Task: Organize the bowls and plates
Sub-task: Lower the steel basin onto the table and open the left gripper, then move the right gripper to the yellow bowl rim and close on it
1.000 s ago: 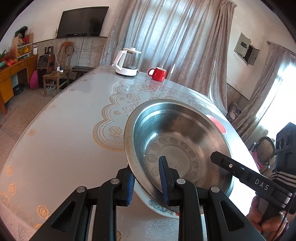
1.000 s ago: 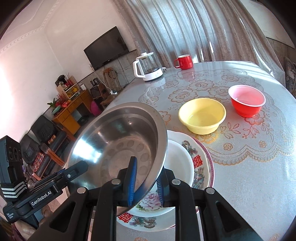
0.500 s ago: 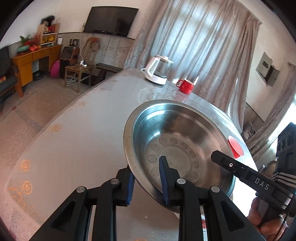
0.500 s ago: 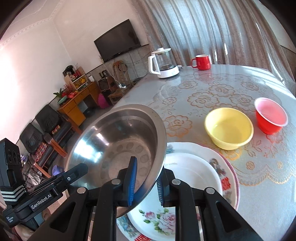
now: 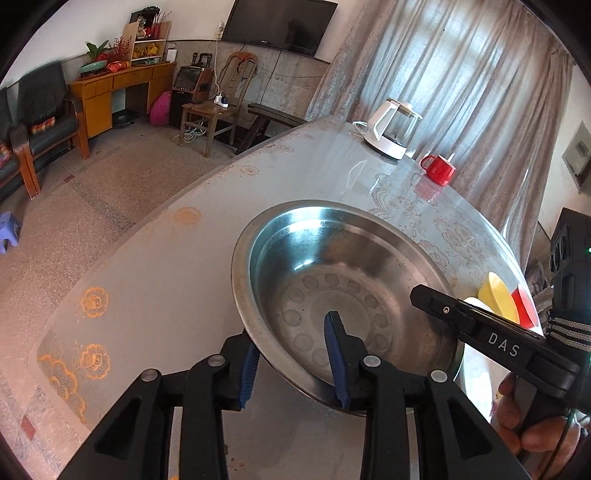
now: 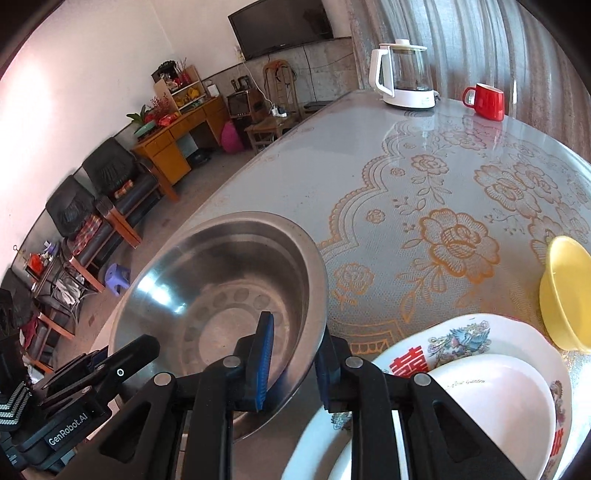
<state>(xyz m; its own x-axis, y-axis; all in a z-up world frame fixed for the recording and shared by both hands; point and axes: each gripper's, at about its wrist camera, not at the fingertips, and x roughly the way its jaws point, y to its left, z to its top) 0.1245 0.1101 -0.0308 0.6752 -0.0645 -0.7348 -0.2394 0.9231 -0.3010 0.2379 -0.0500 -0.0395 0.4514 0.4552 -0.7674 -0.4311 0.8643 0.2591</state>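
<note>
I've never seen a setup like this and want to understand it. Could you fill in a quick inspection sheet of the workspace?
Surface: round table under a lace-patterned cover.
Job's things: steel basin between both tongs; floral plate with a white dish on it; yellow bowl; red bowl.
Clutter: kettle, red mug.
Tongs: left tongs opening, basin rim between them; right tongs clamped on the rim.
Cables: power strip on a far chair.
Surroundings: television, curtains, armchairs.
</note>
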